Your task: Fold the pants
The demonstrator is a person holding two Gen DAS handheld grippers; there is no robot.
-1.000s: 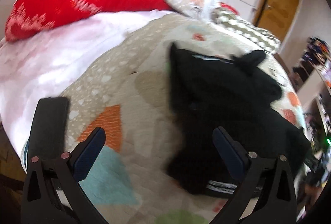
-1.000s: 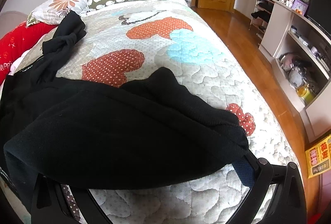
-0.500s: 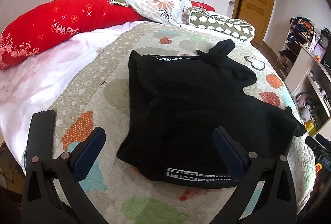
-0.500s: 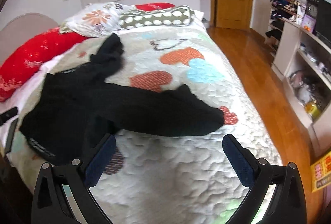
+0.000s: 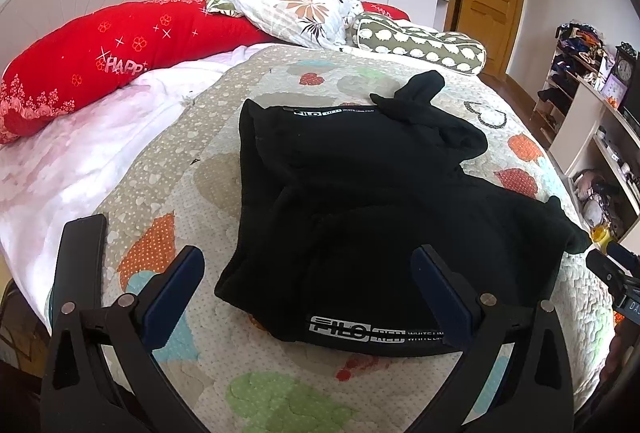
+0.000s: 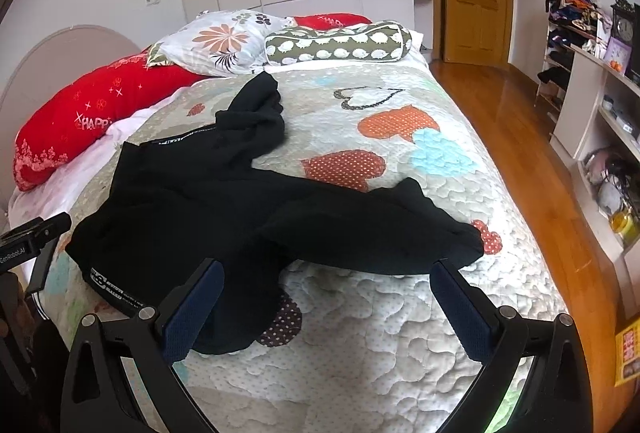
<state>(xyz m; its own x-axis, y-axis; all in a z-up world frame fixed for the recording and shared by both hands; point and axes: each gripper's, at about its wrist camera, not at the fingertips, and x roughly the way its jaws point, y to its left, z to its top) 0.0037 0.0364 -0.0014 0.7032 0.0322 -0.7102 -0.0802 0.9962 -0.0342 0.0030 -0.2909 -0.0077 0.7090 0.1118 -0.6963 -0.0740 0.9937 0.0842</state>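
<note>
The black pants (image 5: 360, 201) lie loosely crumpled on the heart-patterned quilt (image 6: 360, 345), waistband toward the near left edge of the bed, one leg stretched toward the right side. The left gripper (image 5: 308, 281) hangs above the waistband, jaws spread apart, holding nothing. The right gripper (image 6: 326, 297) hangs above the quilt near the leg, jaws likewise spread and empty.

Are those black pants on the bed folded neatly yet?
No. The black pants lie rumpled on the quilt, one leg sprawled sideways, another bunched toward the pillows.
</note>
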